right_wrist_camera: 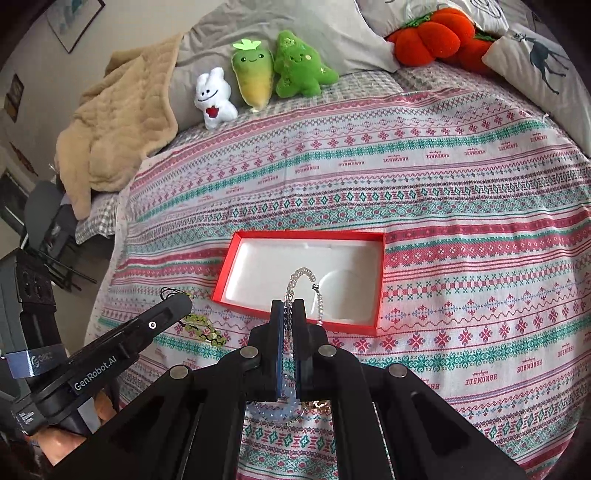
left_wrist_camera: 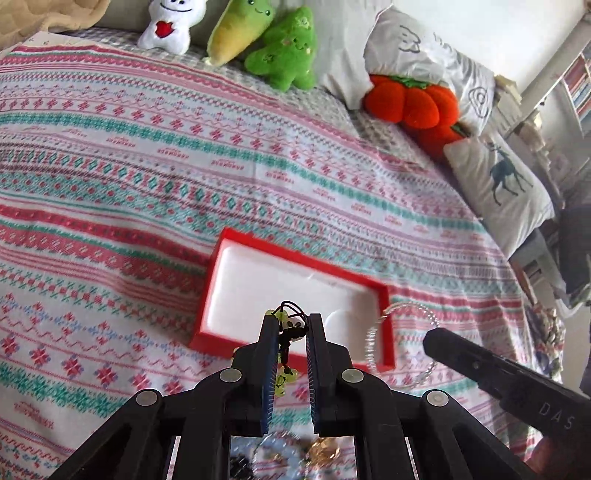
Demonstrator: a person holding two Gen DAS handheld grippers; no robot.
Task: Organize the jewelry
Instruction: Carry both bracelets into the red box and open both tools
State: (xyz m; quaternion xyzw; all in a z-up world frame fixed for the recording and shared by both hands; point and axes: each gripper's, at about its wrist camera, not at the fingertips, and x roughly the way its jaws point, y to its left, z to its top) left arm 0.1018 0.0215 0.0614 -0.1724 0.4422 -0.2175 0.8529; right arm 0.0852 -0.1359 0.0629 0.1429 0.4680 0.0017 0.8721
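My left gripper [left_wrist_camera: 291,325] is shut on a black-cord bracelet with yellow-green beads [left_wrist_camera: 286,334], held in the air over the near edge of the red box [left_wrist_camera: 205,291]. The box has a white moulded insert and lies open on the patterned bedspread [left_wrist_camera: 147,184]. My right gripper [right_wrist_camera: 288,307] is shut on a clear beaded bracelet [right_wrist_camera: 306,277], whose loop hangs over the box's front wall [right_wrist_camera: 351,326]. In the right wrist view, the left gripper [right_wrist_camera: 173,306] comes in from the left with the green-bead bracelet [right_wrist_camera: 205,328] dangling. The right gripper [left_wrist_camera: 436,339] and the clear bracelet [left_wrist_camera: 402,339] show in the left wrist view.
More jewelry lies on the bedspread under the grippers: a pale bead ring [right_wrist_camera: 273,411] and a gold piece [left_wrist_camera: 325,448]. Plush toys [left_wrist_camera: 173,26], an orange pumpkin cushion [left_wrist_camera: 410,99] and pillows [left_wrist_camera: 498,184] line the far side. A beige blanket [right_wrist_camera: 110,129] is heaped at the back left.
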